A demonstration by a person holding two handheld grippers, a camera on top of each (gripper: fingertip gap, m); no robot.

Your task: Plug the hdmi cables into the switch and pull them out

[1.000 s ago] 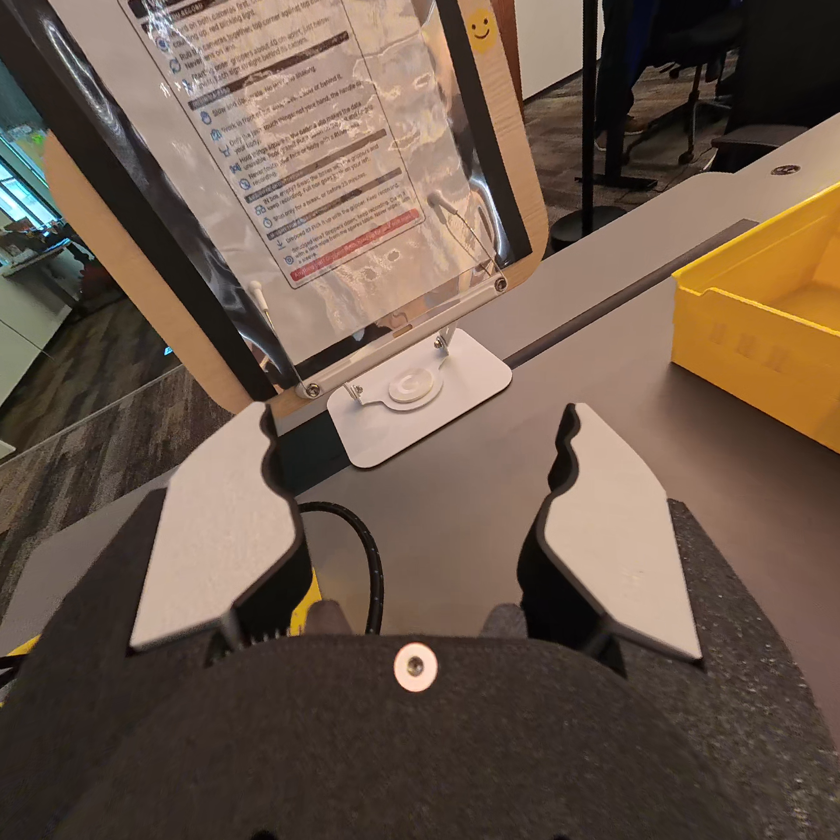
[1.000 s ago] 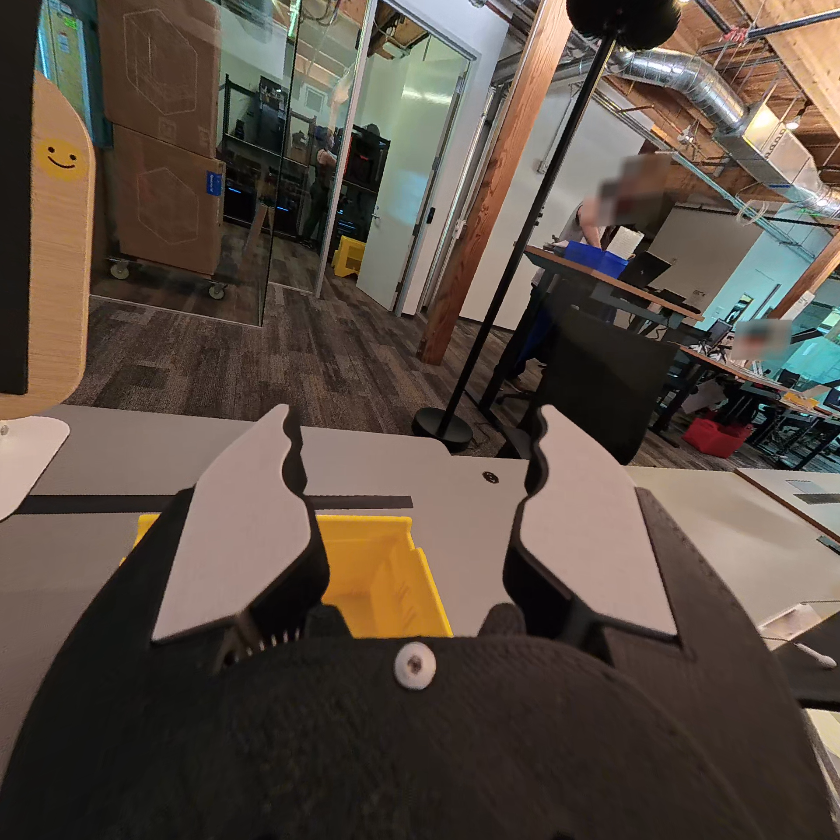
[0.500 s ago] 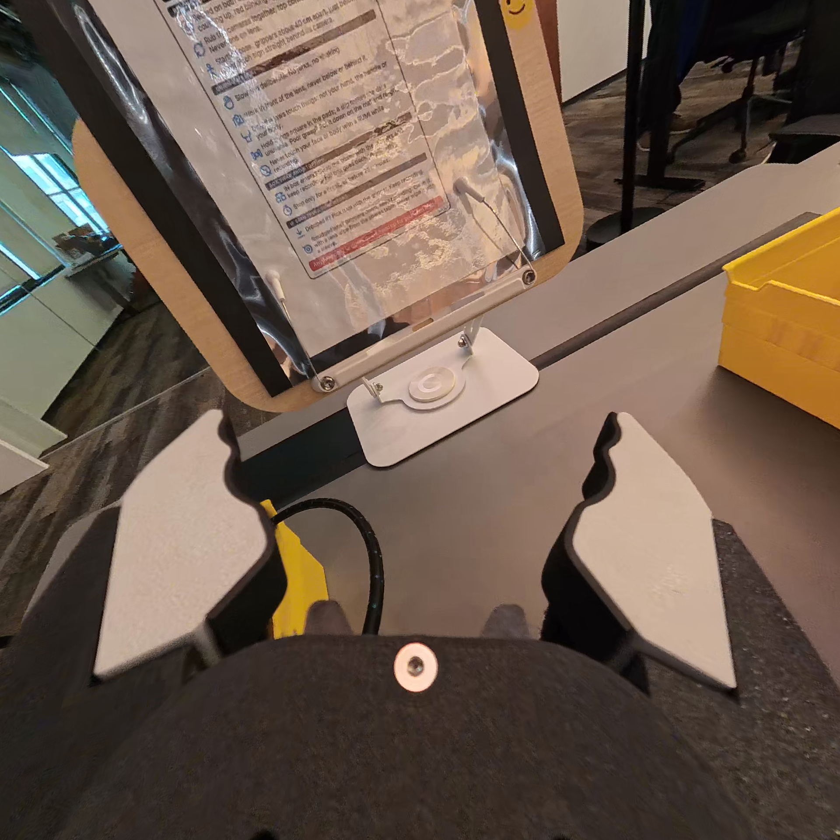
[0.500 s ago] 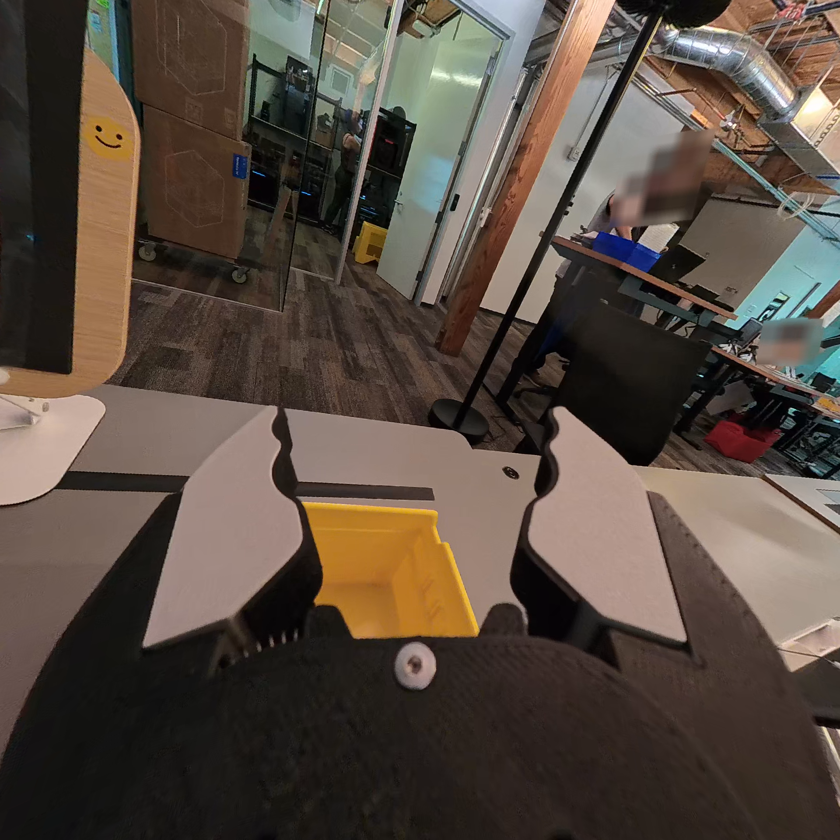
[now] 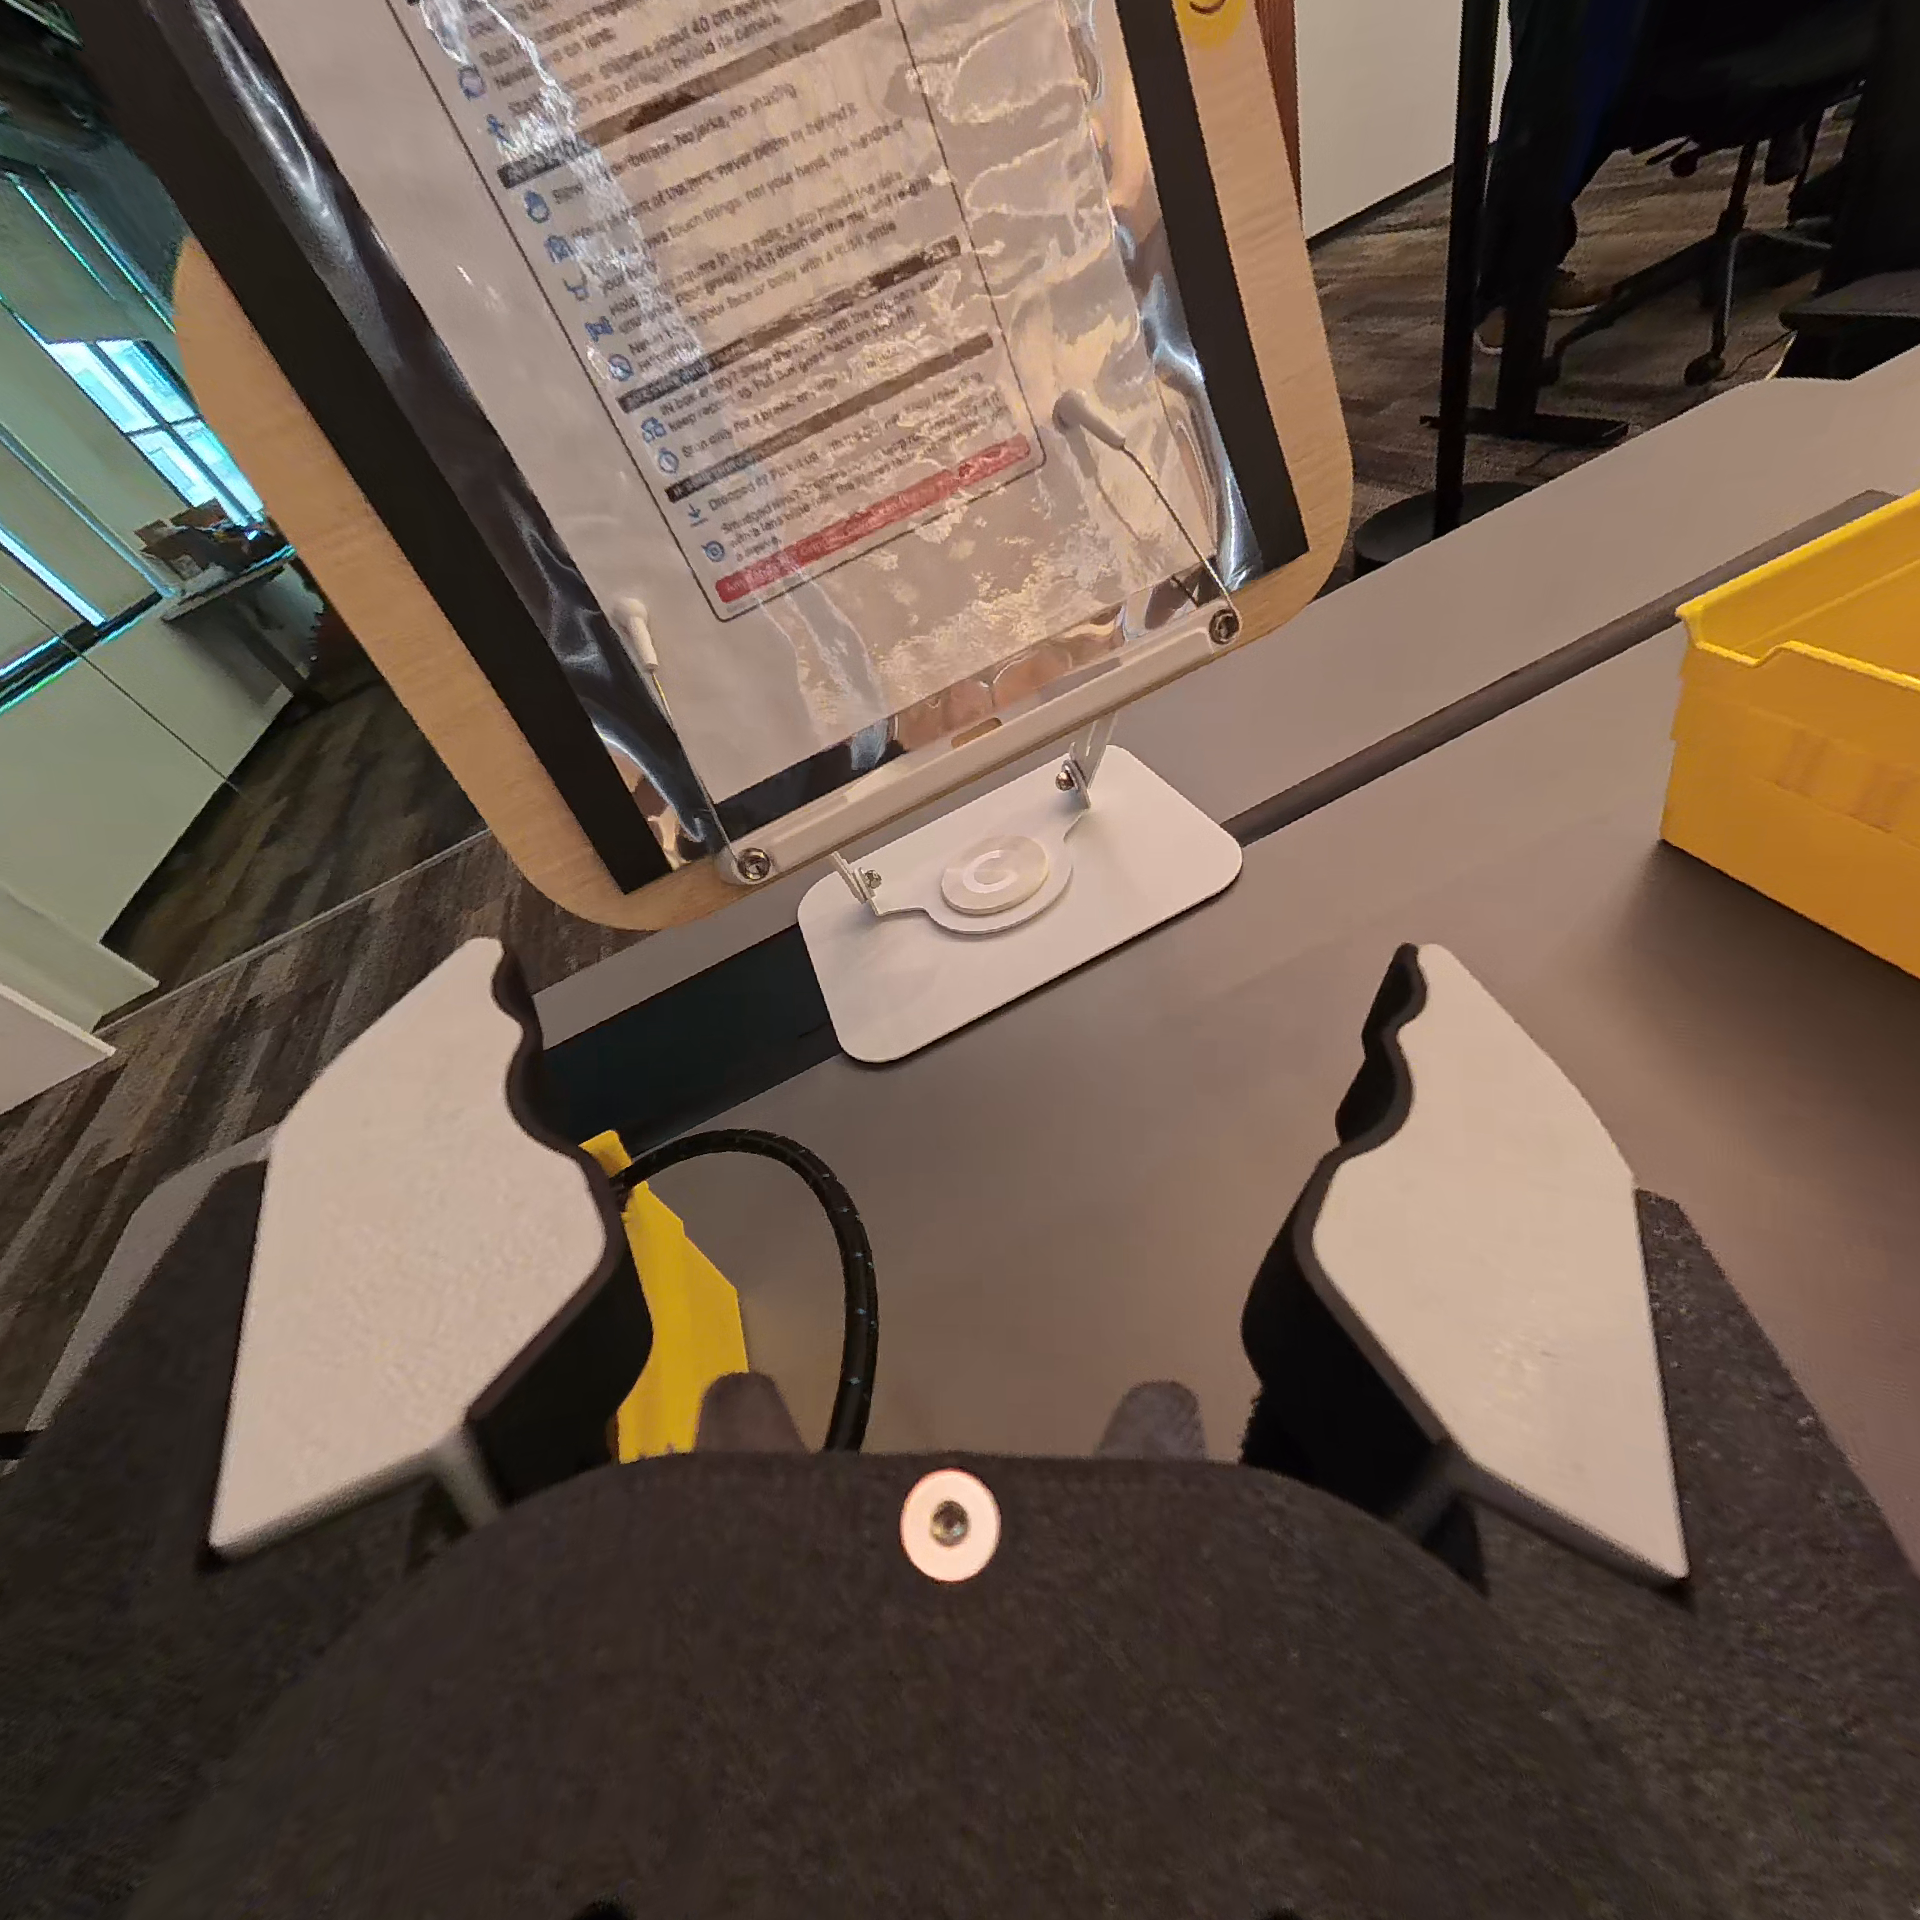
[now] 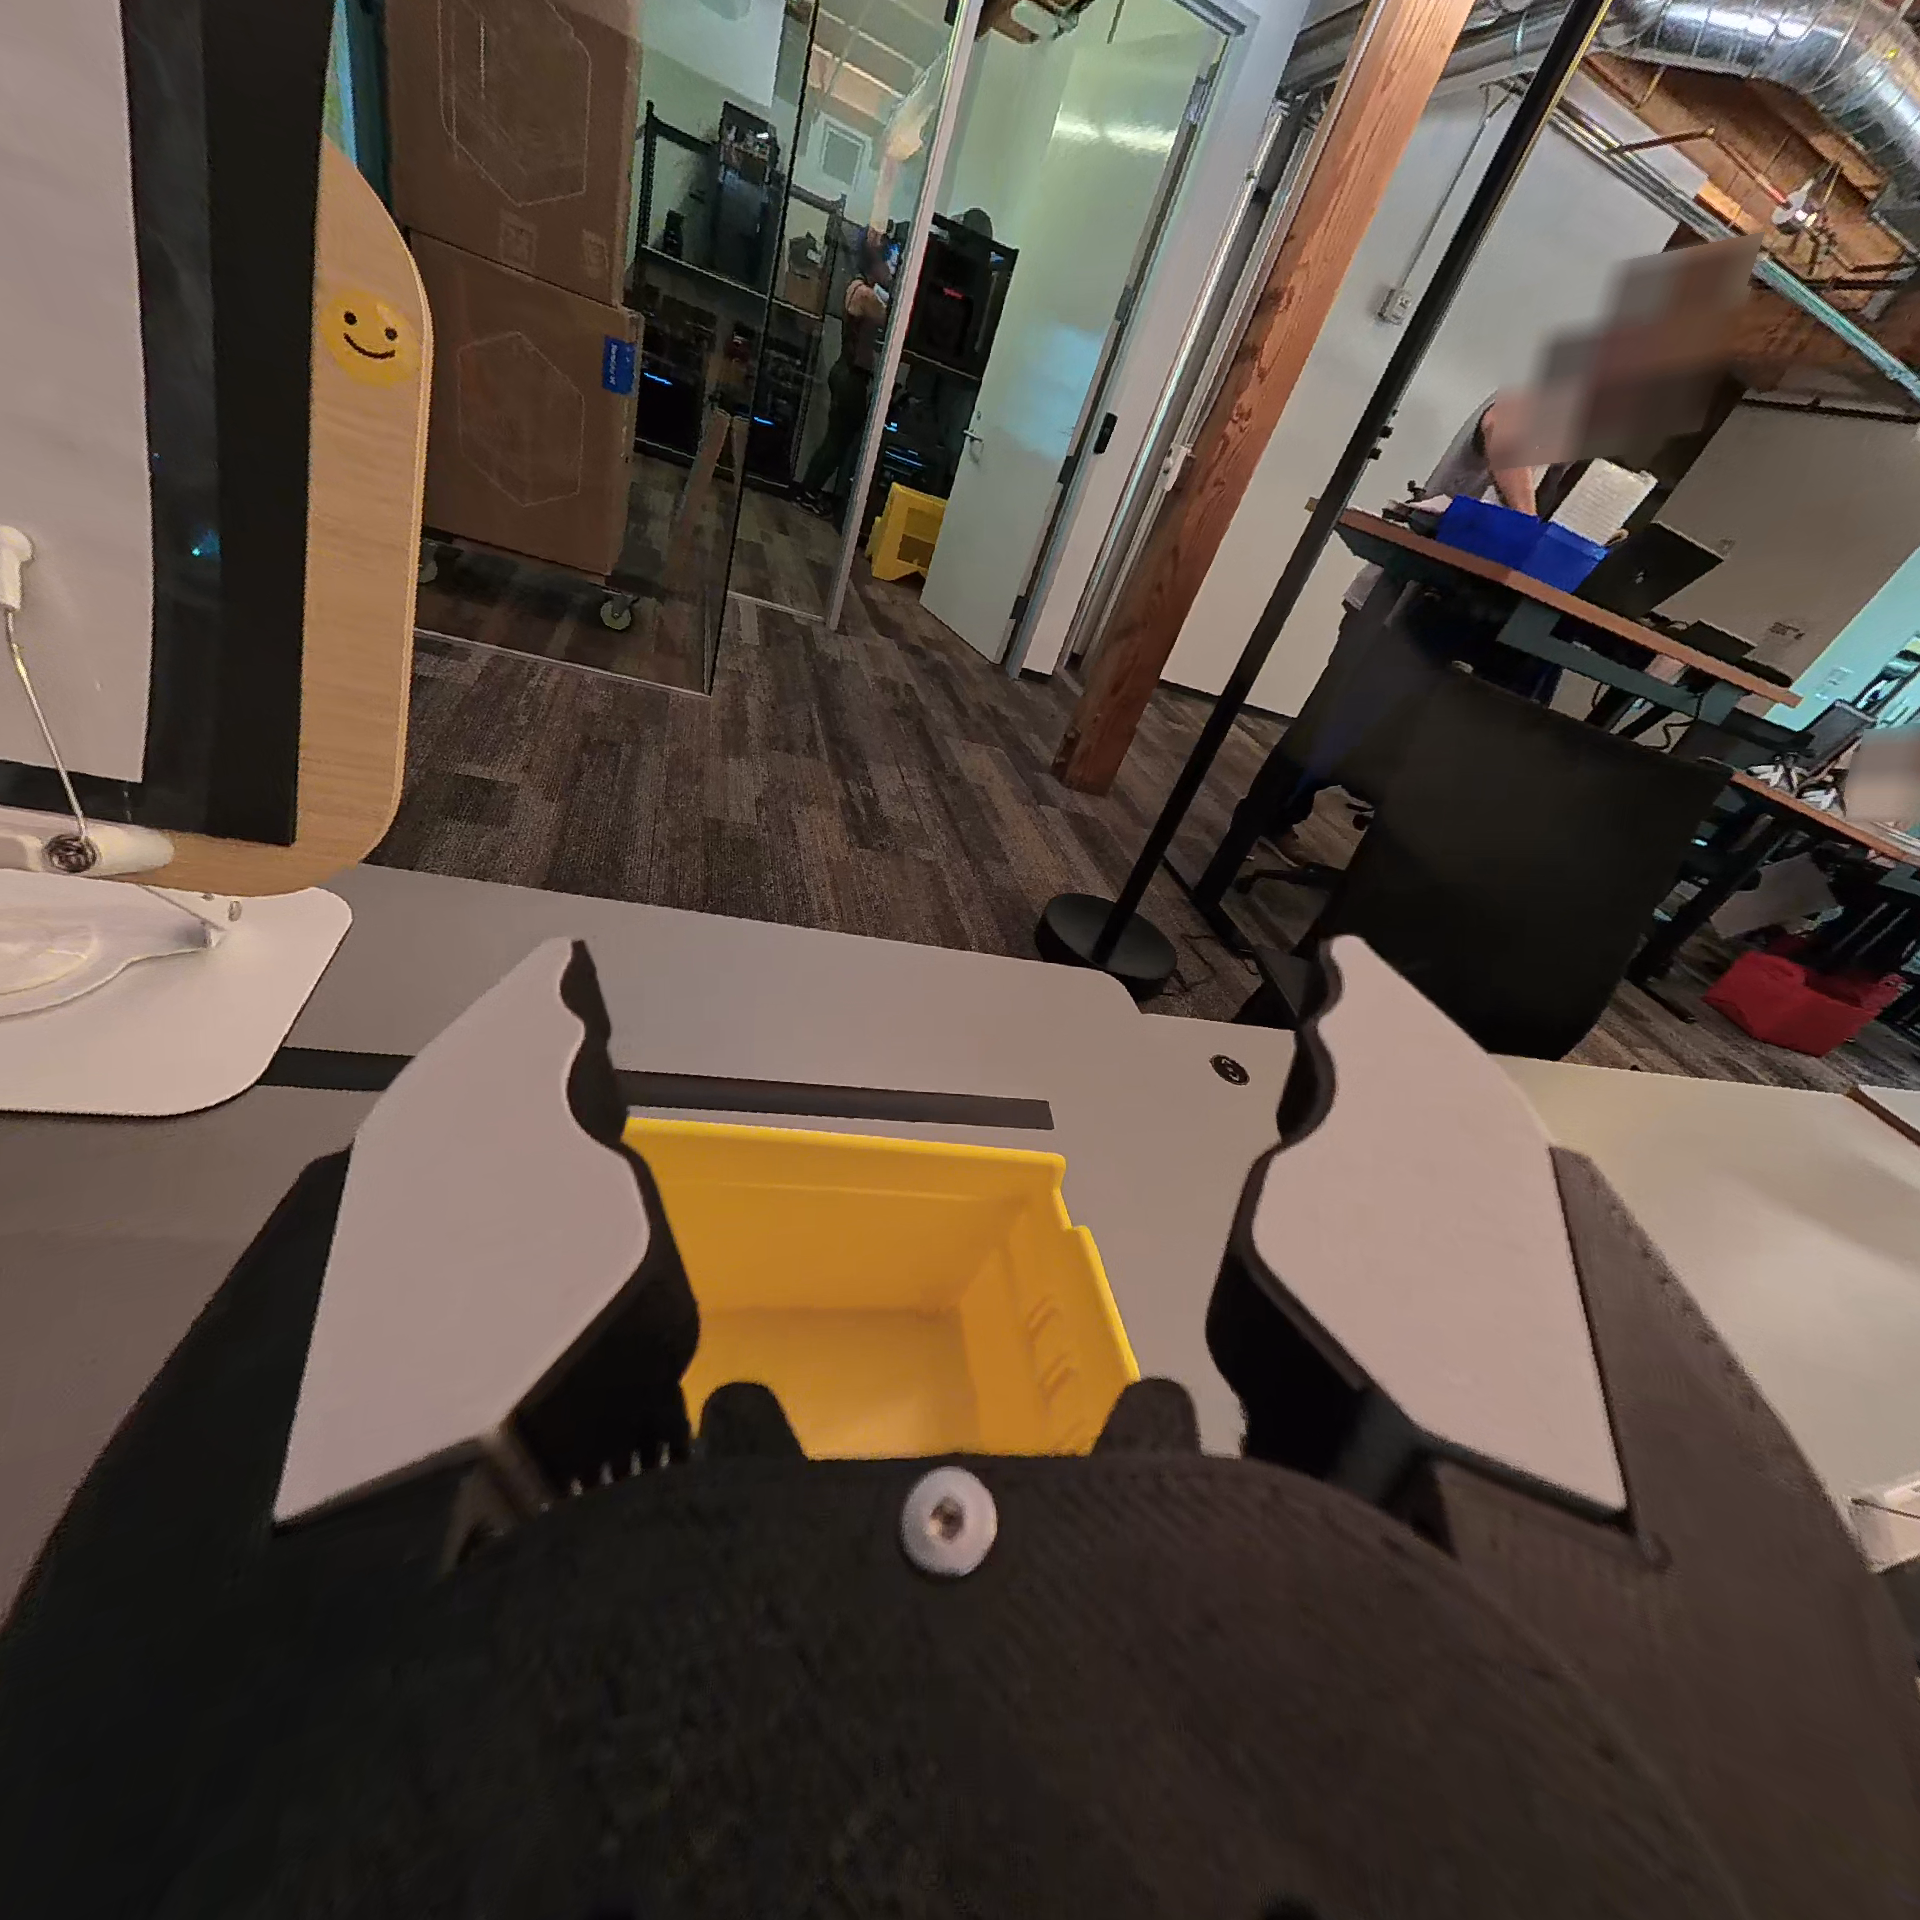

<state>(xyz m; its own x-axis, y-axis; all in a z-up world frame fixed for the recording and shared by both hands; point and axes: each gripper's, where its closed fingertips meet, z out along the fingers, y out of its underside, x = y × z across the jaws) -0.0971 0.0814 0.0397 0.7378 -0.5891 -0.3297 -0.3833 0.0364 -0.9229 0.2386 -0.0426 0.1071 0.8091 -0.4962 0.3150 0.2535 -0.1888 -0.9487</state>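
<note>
A loop of black braided cable lies on the dark table, low between my left gripper's fingers, coming out beside a yellow bin corner. My left gripper is open and empty above it. My right gripper is open and empty, held over an empty yellow bin. No switch and no cable plug shows in either view.
A wooden-edged board with a laminated sheet stands on a white base at the table's back edge; it also shows in the right wrist view. A yellow bin sits right. A black pole stand and desks stand beyond.
Both grippers have opened wider. The left view has shifted left and back, showing more cable and the yellow bin corner. The right view has tilted down toward the yellow bin.
</note>
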